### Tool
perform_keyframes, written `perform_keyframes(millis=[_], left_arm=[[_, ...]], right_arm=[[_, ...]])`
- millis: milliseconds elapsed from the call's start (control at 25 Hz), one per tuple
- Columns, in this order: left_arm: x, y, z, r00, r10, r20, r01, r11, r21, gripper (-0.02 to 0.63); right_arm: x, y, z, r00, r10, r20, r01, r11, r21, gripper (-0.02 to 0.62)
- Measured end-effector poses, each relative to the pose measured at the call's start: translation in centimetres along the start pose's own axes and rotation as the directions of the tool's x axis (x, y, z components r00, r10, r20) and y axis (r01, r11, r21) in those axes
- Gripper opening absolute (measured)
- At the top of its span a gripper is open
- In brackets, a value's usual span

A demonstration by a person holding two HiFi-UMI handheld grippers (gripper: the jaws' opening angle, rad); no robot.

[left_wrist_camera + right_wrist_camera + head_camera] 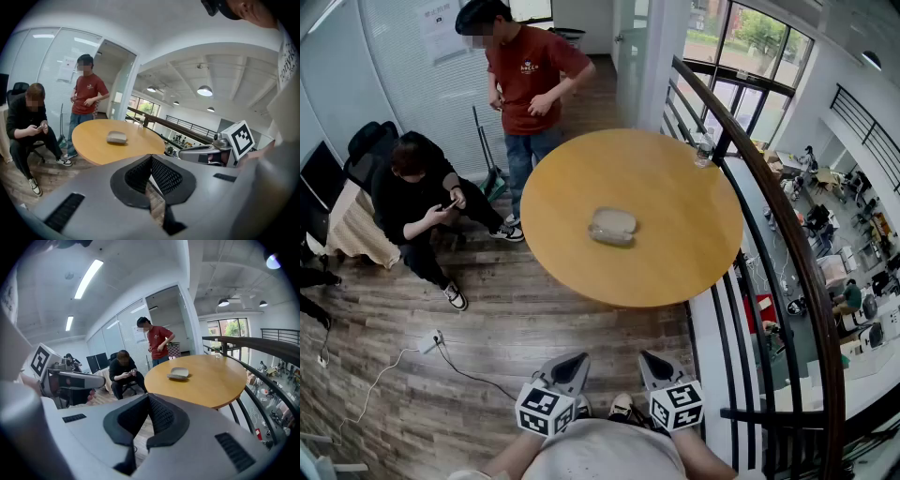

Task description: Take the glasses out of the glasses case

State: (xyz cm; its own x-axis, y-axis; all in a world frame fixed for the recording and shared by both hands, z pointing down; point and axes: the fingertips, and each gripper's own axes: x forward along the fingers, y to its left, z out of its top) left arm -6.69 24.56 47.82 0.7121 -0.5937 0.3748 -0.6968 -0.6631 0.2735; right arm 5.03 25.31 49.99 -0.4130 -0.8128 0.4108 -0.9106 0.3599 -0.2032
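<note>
A grey glasses case (612,226) lies closed near the middle of the round wooden table (572,187). Both gripper views also show the case (116,137) (178,374), far ahead of the jaws. My left gripper (572,363) and right gripper (652,362) are held low over the wooden floor, side by side, well short of the table's near edge. In each gripper view the jaws meet at their tips with nothing between them, so my left gripper (151,158) and right gripper (148,397) are shut and empty. No glasses are visible.
A person in a red shirt (530,70) stands at the table's far left, and a seated person in black (412,202) is left of it. A water bottle (703,150) stands at the far right rim. A dark railing (787,234) curves along the right. A cable and socket (431,342) lie on the floor.
</note>
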Motion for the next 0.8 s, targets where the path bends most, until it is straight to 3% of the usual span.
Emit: perform_keyframes(millis=[800], left_arm=[[-0.8,1.7,-0.3,1.0,0.01,0.006,-0.01,1.0,-0.013,0.023]], right_arm=[[0.4,1.5,0.1,1.0,0.012,0.017,-0.013,0.999,0.038,0.025]])
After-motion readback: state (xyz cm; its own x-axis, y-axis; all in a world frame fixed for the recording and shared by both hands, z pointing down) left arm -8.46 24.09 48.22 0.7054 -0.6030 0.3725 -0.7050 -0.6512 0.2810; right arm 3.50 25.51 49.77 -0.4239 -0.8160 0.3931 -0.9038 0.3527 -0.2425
